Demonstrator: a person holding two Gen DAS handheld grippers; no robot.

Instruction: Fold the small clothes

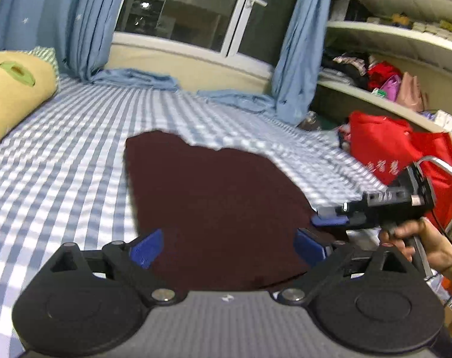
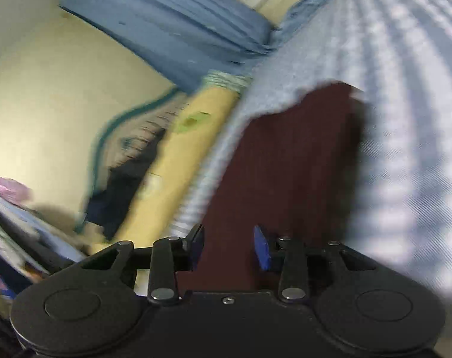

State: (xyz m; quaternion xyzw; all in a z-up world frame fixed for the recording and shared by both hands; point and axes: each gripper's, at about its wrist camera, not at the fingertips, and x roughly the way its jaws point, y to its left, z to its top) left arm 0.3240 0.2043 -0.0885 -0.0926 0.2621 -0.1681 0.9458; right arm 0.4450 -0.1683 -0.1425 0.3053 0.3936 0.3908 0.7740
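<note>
Yellow pillow [image 1: 14, 89] far left on the checked bed sheet [image 1: 62, 155], clear of the work area.

Left gripper [image 1: 229, 247]: jaws spread wide, nothing between them. It hovers at the near edge of the dark maroon garment [image 1: 214, 208], blue pads either side of the cloth's near portion. Can't tell if the pads touch fabric.

The garment lies flat on the sheet, mid-bed, roughly a broad flat panel with an uneven far edge. It looks like thin, soft knit: light, no stiffness, will drape and sag from any single hold. Judgement: not slippery against cotton sheet, so dragging it will bunch it instead of sliding it. Not fragile.

Right gripper [image 1: 327, 219] comes in from the right side at the garment's right edge, person's hand [image 1: 411, 241] on the handle. In the right wrist view its jaws [image 2: 229, 249] stand partly apart with maroon cloth [image 2: 285, 164] showing in the gap. The frame is motion-blurred, so I can't tell whether it is pinching the fabric or just passing over it.

Where to grip: edges or corners, one per gripper, pinching a single layer close to the hem. Lift both together and keep the span taut so the fold line stays straight. A mid-panel grab would only make a wrinkled peak.

Red bag [image 1: 390, 149] and shelving [image 1: 390, 38] sit off the bed at right, not in the way.
</note>
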